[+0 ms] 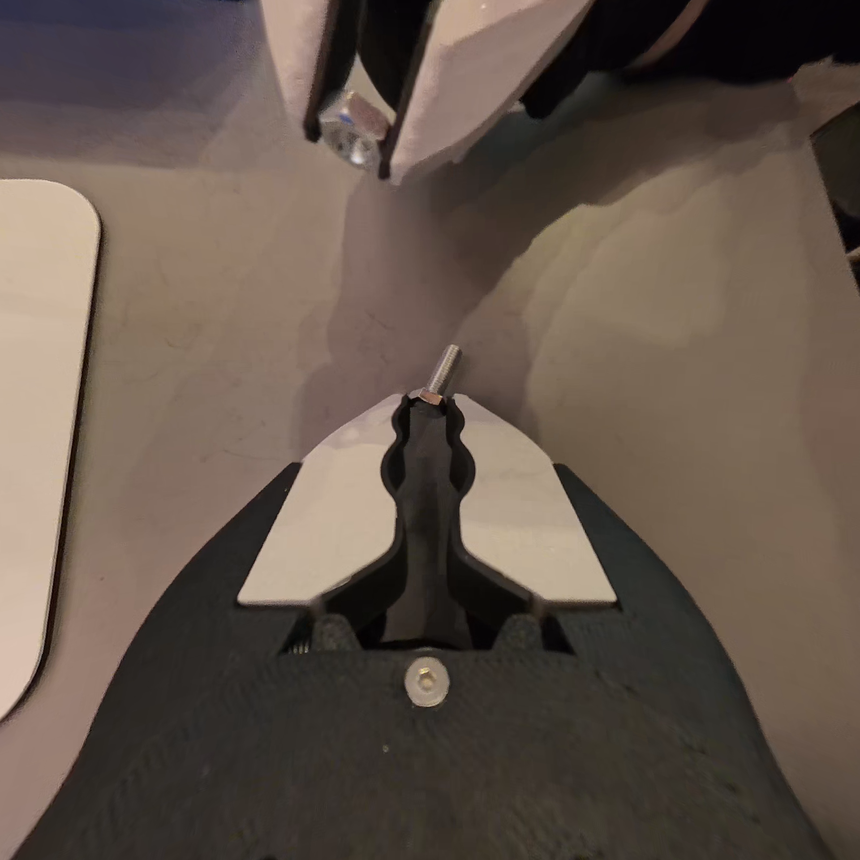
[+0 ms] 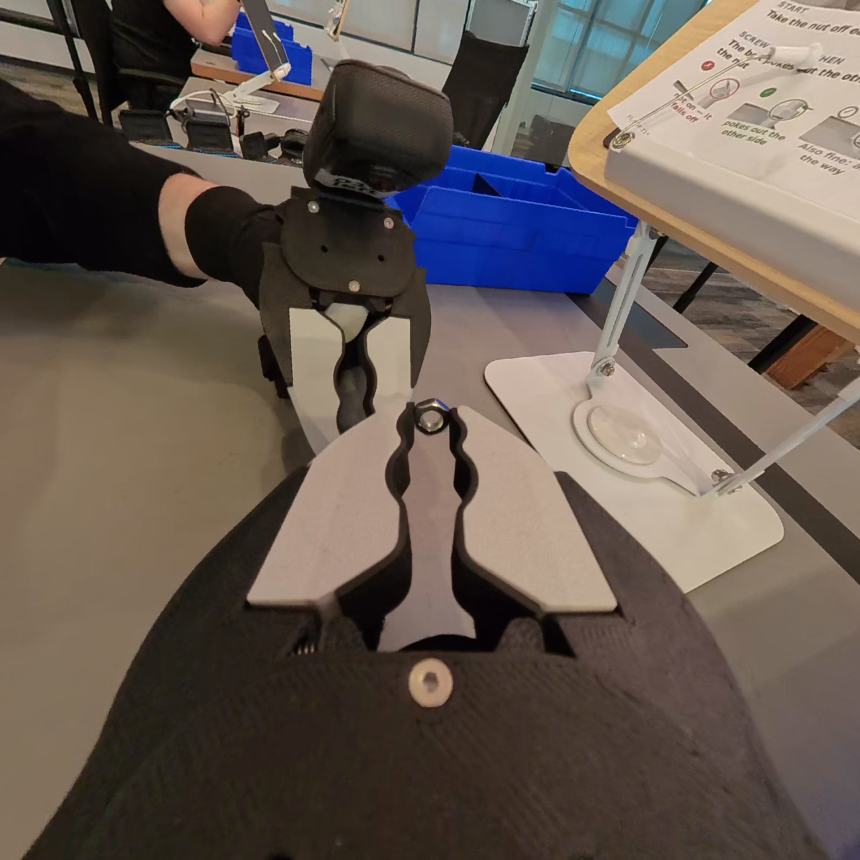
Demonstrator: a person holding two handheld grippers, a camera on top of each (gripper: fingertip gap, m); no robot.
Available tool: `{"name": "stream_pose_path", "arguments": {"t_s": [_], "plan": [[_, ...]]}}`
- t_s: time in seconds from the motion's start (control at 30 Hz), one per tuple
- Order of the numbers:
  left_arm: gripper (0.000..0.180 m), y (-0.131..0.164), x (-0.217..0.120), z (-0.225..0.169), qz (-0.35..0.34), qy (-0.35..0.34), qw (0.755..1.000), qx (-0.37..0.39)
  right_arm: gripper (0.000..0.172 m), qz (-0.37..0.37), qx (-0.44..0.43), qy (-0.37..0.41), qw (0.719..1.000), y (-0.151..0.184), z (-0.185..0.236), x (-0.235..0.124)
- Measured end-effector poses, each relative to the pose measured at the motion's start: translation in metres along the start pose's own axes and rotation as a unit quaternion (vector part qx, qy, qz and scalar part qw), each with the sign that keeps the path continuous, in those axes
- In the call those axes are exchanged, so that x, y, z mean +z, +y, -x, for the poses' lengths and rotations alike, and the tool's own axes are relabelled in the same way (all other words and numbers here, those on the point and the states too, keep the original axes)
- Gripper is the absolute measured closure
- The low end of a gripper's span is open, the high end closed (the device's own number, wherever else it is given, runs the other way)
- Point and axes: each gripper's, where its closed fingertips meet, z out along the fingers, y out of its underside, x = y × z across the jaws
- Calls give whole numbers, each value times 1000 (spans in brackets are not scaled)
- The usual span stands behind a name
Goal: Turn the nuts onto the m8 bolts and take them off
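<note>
Silver hex nut [image 2: 430, 417] clamped between fingertips of right gripper [image 2: 430, 421], bore facing camera. Left gripper [image 2: 350, 409] held just beyond by black-gloved hand [image 2: 223, 237], fingertips hidden behind right gripper. Grey table [image 2: 116, 395] below. White stand base [image 2: 651, 502] at right; blue bins [image 2: 512, 232] behind; instruction sheet [image 2: 768, 102] upper right.

A grey bench [image 2: 116, 419] carries everything. Toward its right edge stands a white stand base [image 2: 651, 488] with a clear suction disc [image 2: 623, 435] on it and a slanted white strut [image 2: 623, 288] rising from it. The strut props a tilted wooden board [image 2: 698, 223] bearing a printed instruction sheet [image 2: 768, 93]. At the bench's far edge sit two blue plastic bins [image 2: 512, 232]. Beyond them lie further tables with another blue bin [image 2: 260, 42] and dark gear, and a person in black [image 2: 153, 37] at the far left.
</note>
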Motion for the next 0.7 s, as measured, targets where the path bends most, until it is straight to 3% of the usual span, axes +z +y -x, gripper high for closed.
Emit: {"name": "stream_pose_path", "arguments": {"t_s": [0.27, 0.53, 0.7], "plan": [[166, -11, -21, 10, -83, -15, 995, -57, 158, -9, 11, 0, 1000, -3, -3, -3], [166, 24, -8, 8, 49, -68, 996, -42, 158, -7, 10, -1, 1000, -2, -2, -2], [165, 26, -6, 1, 56, -70, 995, -44, 158, -7, 10, 0, 1000, -2, -2, -2]]}}
